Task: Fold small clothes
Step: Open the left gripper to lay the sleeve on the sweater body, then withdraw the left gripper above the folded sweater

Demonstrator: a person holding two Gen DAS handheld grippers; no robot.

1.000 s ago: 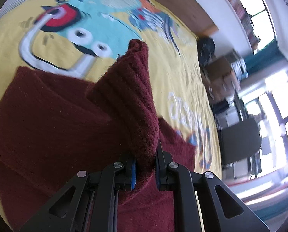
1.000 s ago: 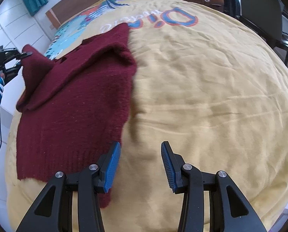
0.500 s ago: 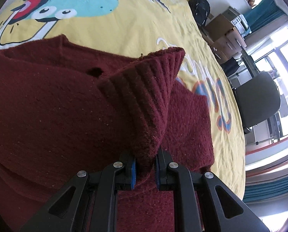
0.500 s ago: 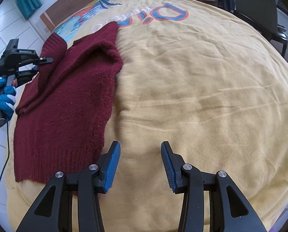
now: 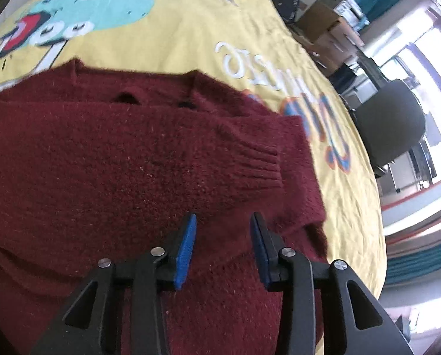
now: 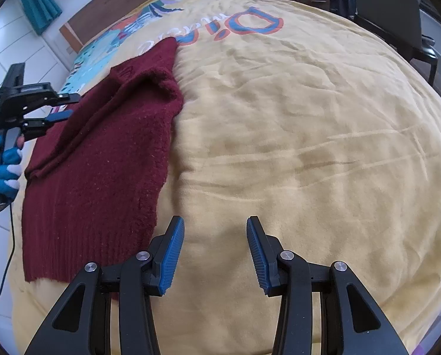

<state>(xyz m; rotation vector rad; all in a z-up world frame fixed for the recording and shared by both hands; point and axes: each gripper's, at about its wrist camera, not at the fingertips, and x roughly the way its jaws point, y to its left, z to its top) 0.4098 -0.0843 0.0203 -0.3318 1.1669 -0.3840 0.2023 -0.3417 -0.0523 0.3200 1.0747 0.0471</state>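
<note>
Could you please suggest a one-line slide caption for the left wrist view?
Open left gripper above a maroon sweater, its sleeve cuff folded across the body, on a yellow printed blanket.

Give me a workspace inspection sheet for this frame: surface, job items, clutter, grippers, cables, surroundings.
Surface: yellow blanket with cartoon print and lettering, wrinkled, covering a bed.
Job's things: one maroon knit sweater lying flat; a sleeve is folded across its body, ribbed cuff on top.
Clutter: nothing seen on the blanket.
Grippers: left gripper open, over the sweater, holding nothing; right gripper open, over bare blanket beside the sweater's hem.
Cables: one dark cable hanging below the left gripper's handle, off the bed edge.
Surroundings: dark office chair, cardboard boxes, wooden headboard, teal curtain.
</note>
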